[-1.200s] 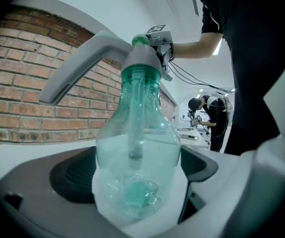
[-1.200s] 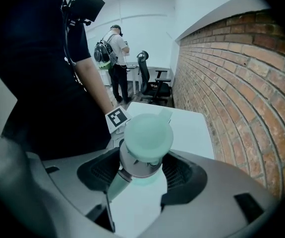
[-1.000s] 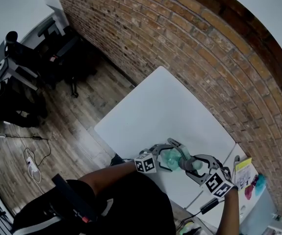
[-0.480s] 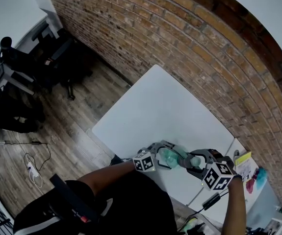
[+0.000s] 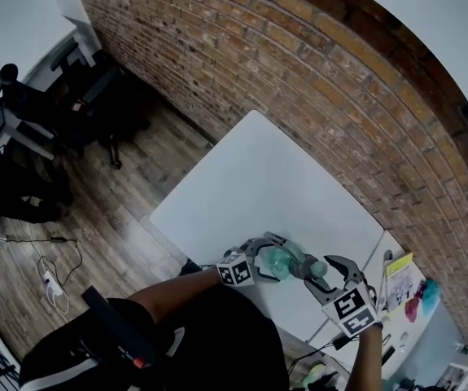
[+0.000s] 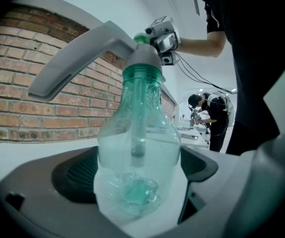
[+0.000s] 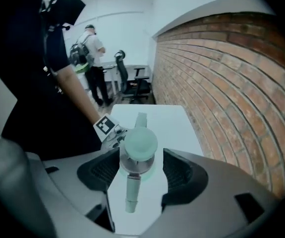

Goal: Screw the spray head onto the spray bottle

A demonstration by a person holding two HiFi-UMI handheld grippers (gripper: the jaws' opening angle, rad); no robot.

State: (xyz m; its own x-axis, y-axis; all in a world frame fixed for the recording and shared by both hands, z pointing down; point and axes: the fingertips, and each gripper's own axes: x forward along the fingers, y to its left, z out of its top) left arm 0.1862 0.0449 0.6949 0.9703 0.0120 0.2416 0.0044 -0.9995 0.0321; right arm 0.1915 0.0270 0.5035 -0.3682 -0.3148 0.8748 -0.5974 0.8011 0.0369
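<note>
A clear green-tinted spray bottle (image 5: pixel 281 261) lies level over the white table (image 5: pixel 258 177), with my left gripper (image 5: pixel 271 257) shut on its body. In the left gripper view the bottle (image 6: pixel 137 138) fills the jaws, base toward the camera. The grey spray head (image 6: pixel 142 58) sits on its neck, with its long grey arm reaching left. My right gripper (image 5: pixel 325 274) stands open around the head's end. In the right gripper view the spray head (image 7: pixel 140 144) shows end-on between the pads (image 7: pixel 179 170), with a narrow gap on each side.
A brick wall (image 5: pixel 323 80) runs along the table's far side. A second table (image 5: pixel 404 287) at the right carries small colourful items. Chairs and equipment (image 5: pixel 63 88) stand on the wooden floor at the left, with cables (image 5: pixel 54 275) below. A person (image 7: pixel 90 48) stands far back.
My right gripper has let go of the spray head, turned and drawn back toward the lower right. The left gripper and the bottle have stayed almost still.
</note>
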